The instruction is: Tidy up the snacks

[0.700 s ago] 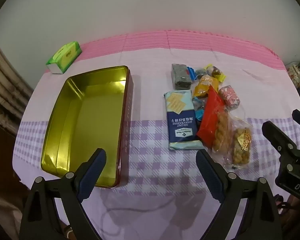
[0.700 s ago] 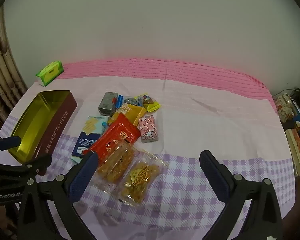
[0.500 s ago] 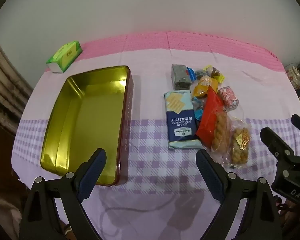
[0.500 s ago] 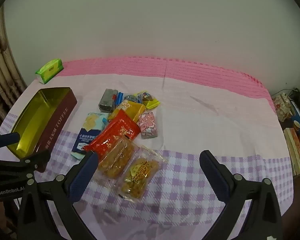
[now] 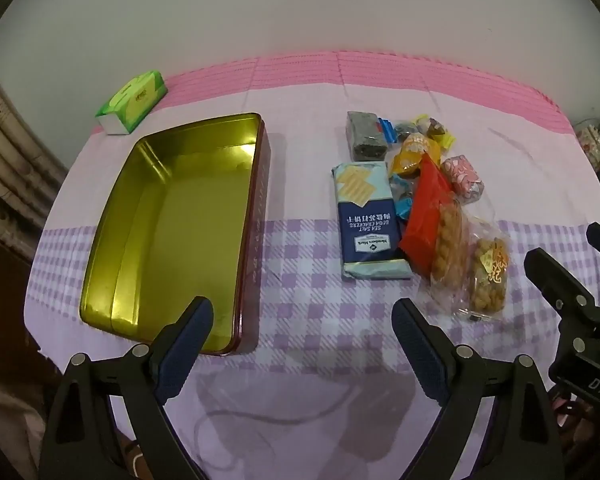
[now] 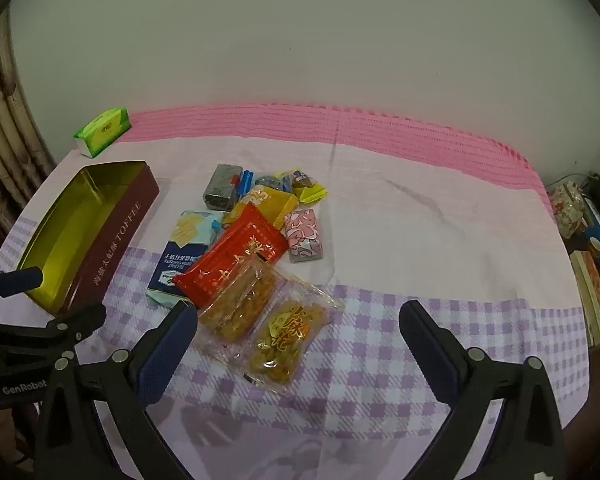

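Both of my tools are spread wide and holding nothing: the left tool hangs over the near edge of the tabletop, its left finger above the near end of the open gold-lined tin, and the right tool hangs over the near edge too, its left finger just beside the clear bags of fried twists. The tin lies toward the left edge with nothing inside. The snacks sit in a loose heap mid-tabletop, apart from the tin: a blue cracker pack nearest it, a red packet overlapping the twists, a pink wrapped piece, an orange-yellow packet, a dark bar and small candies farther back. A green tissue pack rests at the far left corner.
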A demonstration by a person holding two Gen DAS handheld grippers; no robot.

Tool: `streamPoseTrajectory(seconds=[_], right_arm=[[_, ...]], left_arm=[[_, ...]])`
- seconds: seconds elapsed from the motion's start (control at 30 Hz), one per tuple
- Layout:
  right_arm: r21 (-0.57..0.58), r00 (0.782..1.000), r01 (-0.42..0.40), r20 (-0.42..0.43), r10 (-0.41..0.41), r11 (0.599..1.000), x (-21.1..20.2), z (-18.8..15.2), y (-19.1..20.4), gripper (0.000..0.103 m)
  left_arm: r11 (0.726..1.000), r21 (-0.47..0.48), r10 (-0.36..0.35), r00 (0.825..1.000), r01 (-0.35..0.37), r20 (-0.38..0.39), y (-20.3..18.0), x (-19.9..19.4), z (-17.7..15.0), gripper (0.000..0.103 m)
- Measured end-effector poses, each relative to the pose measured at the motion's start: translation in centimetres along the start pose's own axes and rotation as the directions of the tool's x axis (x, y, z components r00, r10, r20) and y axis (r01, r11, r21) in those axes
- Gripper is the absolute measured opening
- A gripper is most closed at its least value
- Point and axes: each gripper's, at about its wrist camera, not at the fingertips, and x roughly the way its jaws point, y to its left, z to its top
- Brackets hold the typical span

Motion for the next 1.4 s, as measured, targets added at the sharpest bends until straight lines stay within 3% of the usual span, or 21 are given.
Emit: streamPoseTrajectory(seconds=[0.6, 1.4], right_arm=[[0.012, 1.0, -0.016, 0.0, 0.016, 1.0, 0.6, -0.7, -0.2, 0.1], [0.009, 0.999, -0.013, -0.04, 0.014, 1.0, 2.3, -1.4, 0.3, 0.1]], left_arm=[[1.0, -0.006, -0.002, 0.999, 0.003, 0.035, 0.0, 0.3, -0.9, 0.091], [0.999, -0.037, 0.02, 1.0, -0.021, -0.01, 0.6, 2.3, -1.1, 0.091]])
